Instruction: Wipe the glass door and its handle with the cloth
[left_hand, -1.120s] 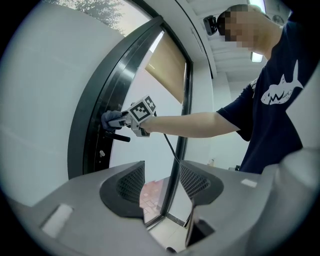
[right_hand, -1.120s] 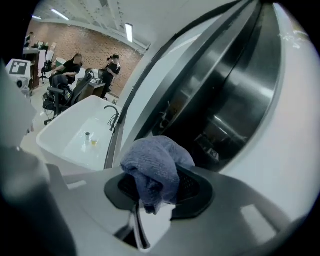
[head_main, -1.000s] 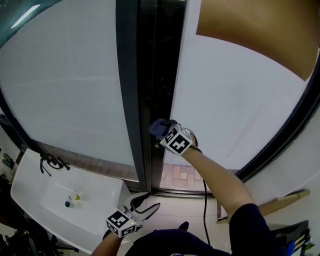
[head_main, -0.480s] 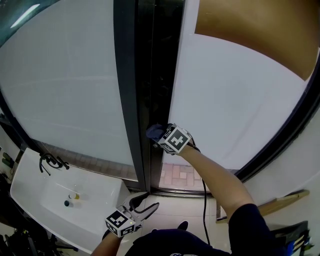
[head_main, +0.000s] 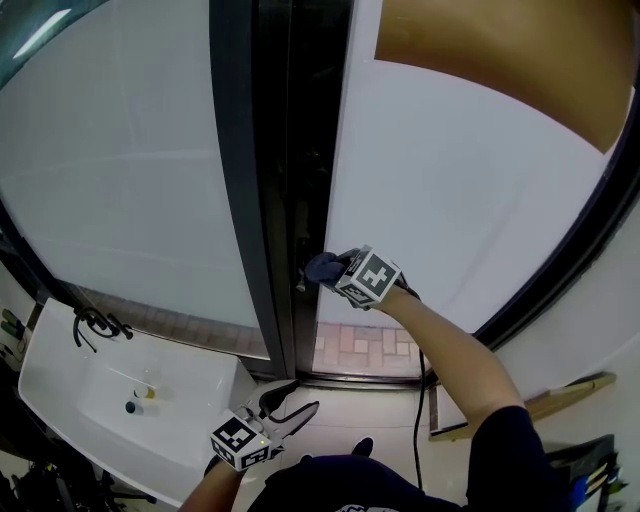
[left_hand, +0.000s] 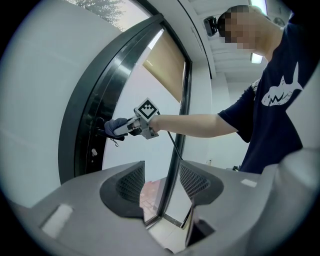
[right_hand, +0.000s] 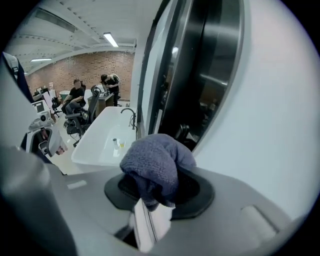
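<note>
A nubby, blue-grey terry cloth (right_hand: 155, 167) sits bunched and clamped in the jaws of the right gripper (right_hand: 157, 186), held up at the glossy black metal door frame (head_main: 240, 200) directly ahead of it. The smooth frosted glass door (head_main: 470, 200) lies to the gripper's right. The left gripper (left_hand: 161, 182) hangs low, jaws apart and empty, beside a white rectangular sink (head_main: 60, 390). A brick-walled office (right_hand: 80, 70) lies behind.
</note>
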